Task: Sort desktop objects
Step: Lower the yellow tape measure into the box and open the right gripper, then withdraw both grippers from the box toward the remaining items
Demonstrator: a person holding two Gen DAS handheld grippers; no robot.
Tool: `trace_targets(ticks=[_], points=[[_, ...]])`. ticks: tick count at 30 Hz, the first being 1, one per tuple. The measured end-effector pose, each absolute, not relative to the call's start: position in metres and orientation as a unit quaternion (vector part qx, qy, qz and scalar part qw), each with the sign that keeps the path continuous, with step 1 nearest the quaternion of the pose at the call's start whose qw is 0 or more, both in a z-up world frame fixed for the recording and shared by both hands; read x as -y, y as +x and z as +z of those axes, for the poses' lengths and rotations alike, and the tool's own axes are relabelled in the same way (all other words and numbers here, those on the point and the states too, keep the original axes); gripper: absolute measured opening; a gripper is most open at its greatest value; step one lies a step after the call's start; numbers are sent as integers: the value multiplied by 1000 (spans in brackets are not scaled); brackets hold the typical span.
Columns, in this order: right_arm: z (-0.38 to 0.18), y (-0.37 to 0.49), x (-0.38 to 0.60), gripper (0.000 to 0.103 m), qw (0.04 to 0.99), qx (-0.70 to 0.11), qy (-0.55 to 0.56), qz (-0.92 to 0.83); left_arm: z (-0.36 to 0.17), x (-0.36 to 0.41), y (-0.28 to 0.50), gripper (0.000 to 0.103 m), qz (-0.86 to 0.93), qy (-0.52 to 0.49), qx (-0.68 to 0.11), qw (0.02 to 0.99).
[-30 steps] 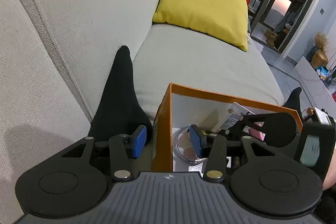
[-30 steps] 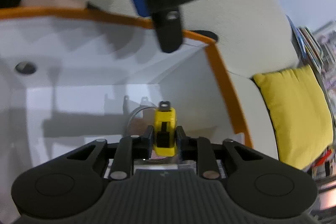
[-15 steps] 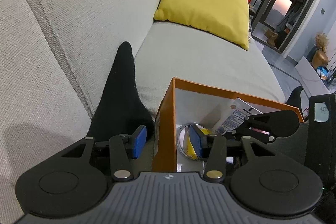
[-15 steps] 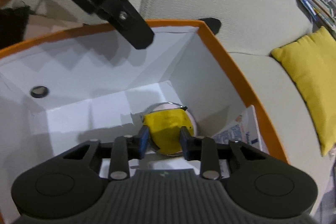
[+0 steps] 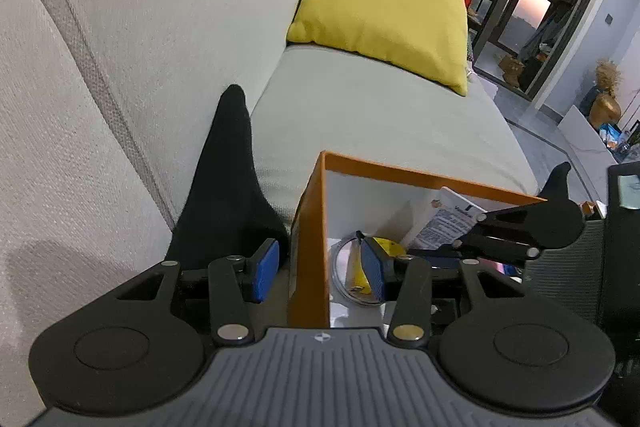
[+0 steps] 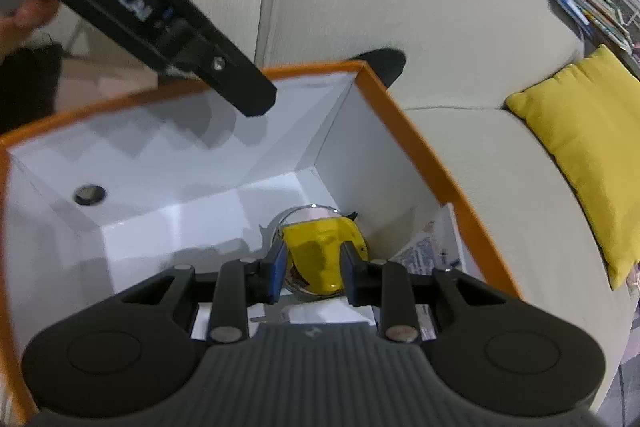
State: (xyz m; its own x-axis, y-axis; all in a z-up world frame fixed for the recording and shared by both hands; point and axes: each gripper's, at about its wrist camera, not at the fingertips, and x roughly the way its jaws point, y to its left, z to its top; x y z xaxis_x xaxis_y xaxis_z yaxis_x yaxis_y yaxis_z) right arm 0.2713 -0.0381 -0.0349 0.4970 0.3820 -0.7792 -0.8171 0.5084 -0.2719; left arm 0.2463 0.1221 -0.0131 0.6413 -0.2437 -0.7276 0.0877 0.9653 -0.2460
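Observation:
An orange box (image 5: 400,173) with white inner walls (image 6: 168,147) stands on a beige sofa. My left gripper (image 5: 318,269) is open and straddles the box's near wall, with one blue pad outside and one inside, neither touching it. One of its fingers (image 6: 240,87) crosses the top of the right wrist view. A yellow tape measure (image 6: 320,251) lies flat on a round mirror (image 6: 308,213) on the box floor. My right gripper (image 6: 314,267) hangs open just above it, its pads clear of the case.
A white printed tube (image 5: 448,219) leans in the box's far corner. A black sock (image 5: 228,187) lies in the sofa crease beside the box. A yellow cushion (image 5: 380,7) rests further along the seat. Books (image 6: 592,3) lie behind the backrest.
The right gripper was shut on the tape measure's narrow sides a second ago. It has let go, rolled and lifted, and the tape measure now lies flat on the mirror. The left gripper stayed put.

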Motion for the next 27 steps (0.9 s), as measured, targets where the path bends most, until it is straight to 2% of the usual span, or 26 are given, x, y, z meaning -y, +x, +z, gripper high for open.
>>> trace_targets(ticks=[10,15,19,24,27], points=[[26,196,84,30,861,-301,-178,369,37,-115,175,53,-94,-81,-384,915],[38,140,109,30,873,-280,-101,387,43,-107,127,53,-87,-77,-391,913],[25,102,121,31,866,-308,-56,389,33,-91,94,53,-86,-68,-417,902],[-17,75,128,31,838,-387,5,384,10,-78,61,53,-78,-59,-461,882],[-46,67,128,36,816,-434,28,380,-6,-77,46,53,-64,-53,-491,867]])
